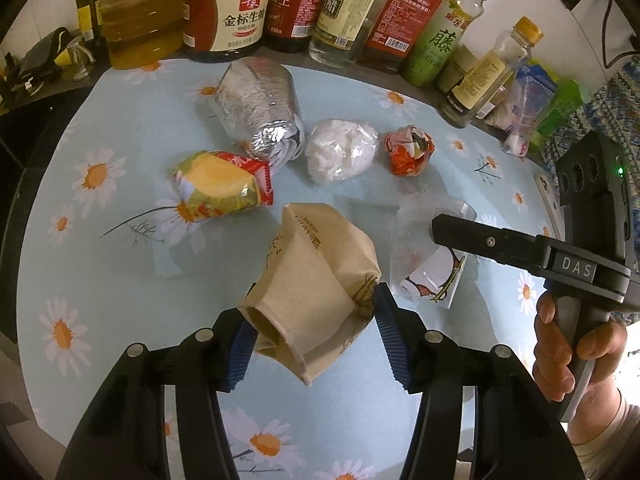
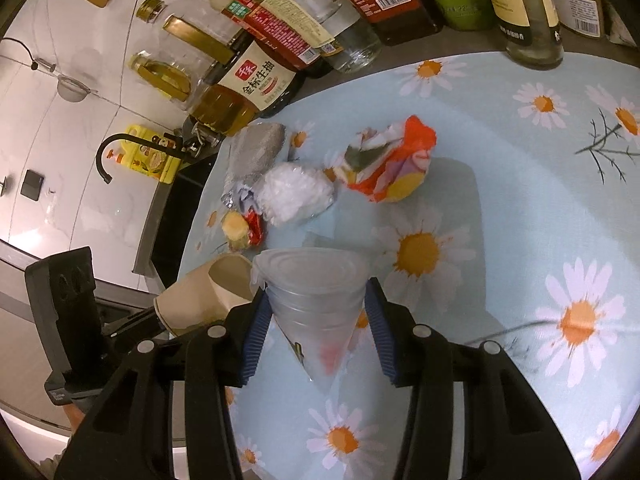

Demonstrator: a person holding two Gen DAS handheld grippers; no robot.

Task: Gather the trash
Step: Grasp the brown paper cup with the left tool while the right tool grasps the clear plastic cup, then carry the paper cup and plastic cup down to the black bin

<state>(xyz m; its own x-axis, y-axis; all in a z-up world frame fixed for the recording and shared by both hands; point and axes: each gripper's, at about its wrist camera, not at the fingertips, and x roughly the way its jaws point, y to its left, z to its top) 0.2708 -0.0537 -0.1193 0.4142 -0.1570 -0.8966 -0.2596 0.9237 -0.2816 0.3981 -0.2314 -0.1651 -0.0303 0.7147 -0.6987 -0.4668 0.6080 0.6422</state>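
On a worktop (image 1: 120,264) covered in pale blue daisy-print cloth, two pieces of trash are gripped at once. The left hand-held gripper (image 1: 314,338) is clamped on a crushed tan paper cup (image 1: 312,276), its blue ribbed pads denting the soft, creased wall. The right hand-held gripper (image 2: 316,328) is clenched on a clear, ridged plastic cup (image 2: 316,292), lidded end forward, apparently ready for carrying off. Awaiting collection on the cloth: a crinkled silver foil wrapper (image 1: 258,110), a white wad of filmy plastic (image 1: 340,150), a crumpled orange wrapper (image 1: 408,148) and a glossy yellow-and-red snack packet (image 1: 220,184).
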